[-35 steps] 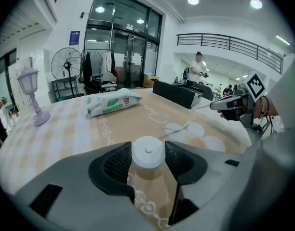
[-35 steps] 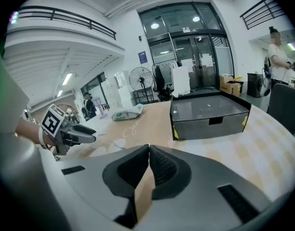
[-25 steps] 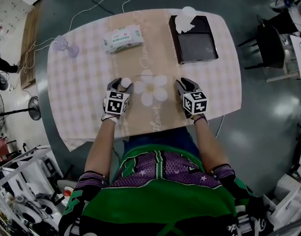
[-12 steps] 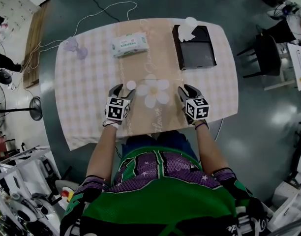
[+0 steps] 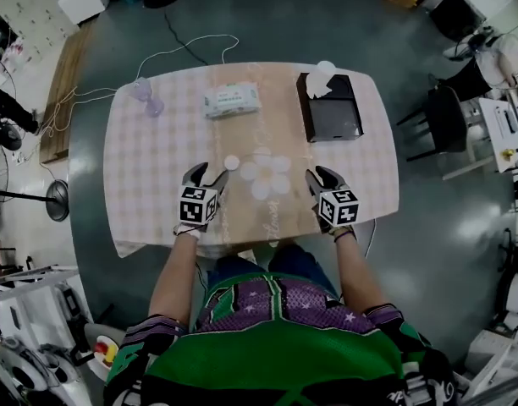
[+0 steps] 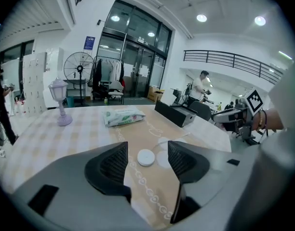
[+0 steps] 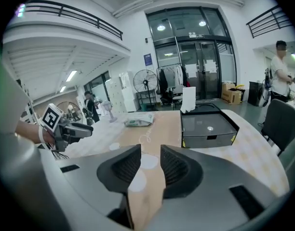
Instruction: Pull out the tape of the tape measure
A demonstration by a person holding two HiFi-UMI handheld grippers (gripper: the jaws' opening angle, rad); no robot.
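The tape measure (image 5: 232,162) is a small white round disc lying flat on the beige strip of the checked tablecloth (image 5: 149,155). My left gripper (image 5: 200,174) sits just to its near left, open wide. In the left gripper view the tape measure (image 6: 146,157) lies a little beyond the jaw tips of the left gripper (image 6: 147,148), untouched. My right gripper (image 5: 319,176) hovers near the table's front right, jaws partly apart with nothing between them. In the right gripper view only the cloth's white flower print shows between the jaws of the right gripper (image 7: 150,154); the tape measure (image 7: 114,147) lies off to the left.
A pack of wet wipes (image 5: 231,100) lies at the back middle. A black box (image 5: 331,108) with a white tissue stands at the back right, a small purple lamp (image 5: 146,94) at the back left. A white cable (image 5: 187,47) trails off the far edge. Chairs stand to the right.
The left gripper has drawn back from the tape measure, which was at its jaw tips and now lies ahead of them. The head view has pulled away, showing more floor.
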